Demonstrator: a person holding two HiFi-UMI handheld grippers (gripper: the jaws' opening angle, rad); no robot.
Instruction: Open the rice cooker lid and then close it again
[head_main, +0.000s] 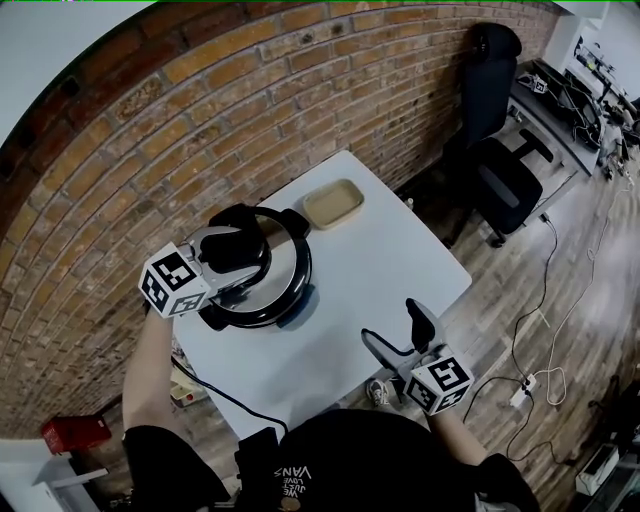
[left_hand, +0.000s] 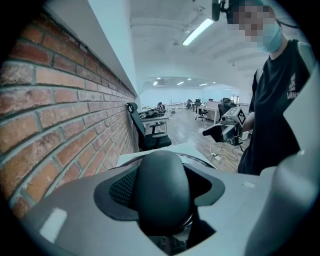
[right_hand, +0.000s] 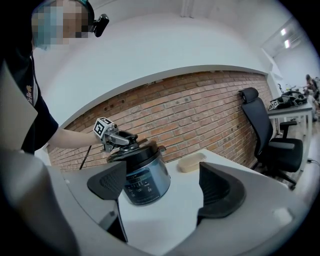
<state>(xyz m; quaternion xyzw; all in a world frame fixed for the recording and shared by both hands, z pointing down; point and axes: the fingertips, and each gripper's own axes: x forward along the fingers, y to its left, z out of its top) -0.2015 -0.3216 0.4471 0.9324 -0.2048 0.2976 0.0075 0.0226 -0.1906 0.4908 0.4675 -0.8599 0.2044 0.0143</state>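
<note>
**Left one's got a hold, right one's just hanging out**

The rice cooker (head_main: 288, 285) sits on the white table (head_main: 390, 260), over on the 9 o'clock side and close to the brick wall (head_main: 200, 110). Its lid (head_main: 290, 250) looks like it's still down on the cooker, so I'd say we're right at the opening step with nothing lifted yet. Can't tell from these angles whether it's latched.

The left gripper (head_main: 235, 248) comes in over the lid from about 8 o'clock, tipped downward. Its jaws are set fairly wide around the fat black lid handle (left_hand: 162, 190). In the left gripper view the handle pretty much fills the gap, and the textured pad (left_hand: 122, 187) at 9 o'clock sits right against it. The other side's in shadow, but I read it as a proper clamp. Makes sense: the handle's chunky, so a wide jaw setting is just what a grip on it takes. Coming from above should also give a clean pull for whatever lift or twist the lid needs.

The right gripper (head_main: 398, 328) is down at the cooker's 4 o'clock, over the table's near edge and well apart from it. Its jaws are spread wide with nothing between them. My guess is it's parked there to stay out of the lid's way, and it's free to steady the cooker if that tries to come along.

A shallow beige tray (head_main: 333, 203) sits at the cooker's 1 o'clock, near but not touching, so it shouldn't matter.
</note>
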